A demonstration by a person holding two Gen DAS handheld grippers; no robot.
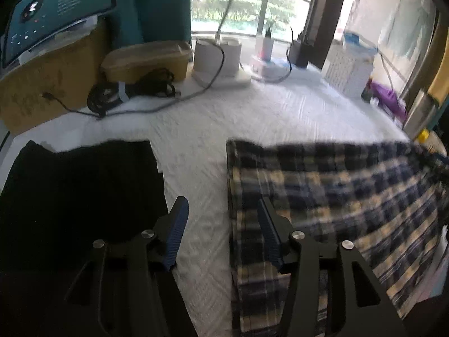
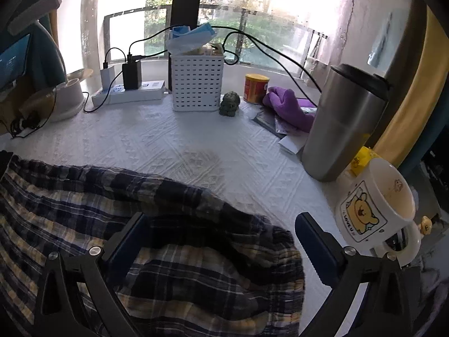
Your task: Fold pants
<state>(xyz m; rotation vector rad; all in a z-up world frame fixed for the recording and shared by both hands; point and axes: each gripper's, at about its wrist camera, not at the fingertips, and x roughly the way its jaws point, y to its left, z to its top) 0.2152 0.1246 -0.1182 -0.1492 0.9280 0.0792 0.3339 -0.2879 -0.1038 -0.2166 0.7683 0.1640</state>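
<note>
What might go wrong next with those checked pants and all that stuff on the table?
The mug and steel tumbler stand just past the open right tool, so a sweep could topple them. The plaid pants lie rumpled, so a fold may come out crooked. Their edge sits near the black garment, which could get caught.

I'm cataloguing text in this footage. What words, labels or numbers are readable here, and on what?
"LOVE U", uncertain, sideways beside the yellow bear: white mug.
White text on the teal monitor screen: too blurred to read.
Label on the yellow and red can: too small to read.
</note>
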